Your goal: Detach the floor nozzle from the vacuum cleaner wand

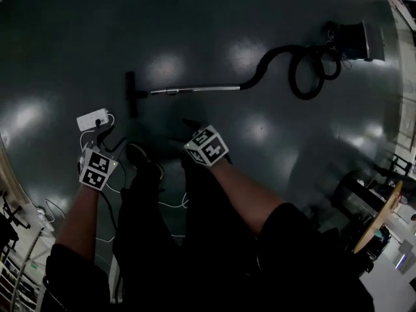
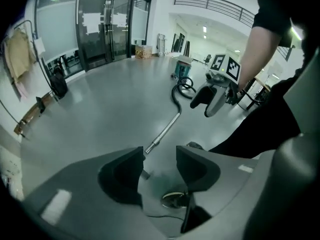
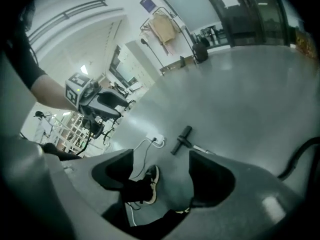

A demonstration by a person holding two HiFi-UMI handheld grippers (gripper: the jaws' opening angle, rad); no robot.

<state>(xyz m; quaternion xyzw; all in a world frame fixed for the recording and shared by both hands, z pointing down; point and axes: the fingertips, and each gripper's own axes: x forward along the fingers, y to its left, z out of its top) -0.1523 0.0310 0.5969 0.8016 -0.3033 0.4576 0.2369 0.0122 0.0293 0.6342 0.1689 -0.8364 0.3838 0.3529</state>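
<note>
Left gripper: jaws apart, only floor between them.
Right gripper: jaws spread wide, empty.
Floor nozzle: one, flat on the floor at the end of the wand, ahead of both grippers.
Open room: bare floor all round the nozzle; one power strip near the left gripper; one table at the right edge.
Counts: one hose, one canister.

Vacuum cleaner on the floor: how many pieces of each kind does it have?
canister: 1
hose: 1
wand: 1
floor nozzle: 1
Total: 4
</note>
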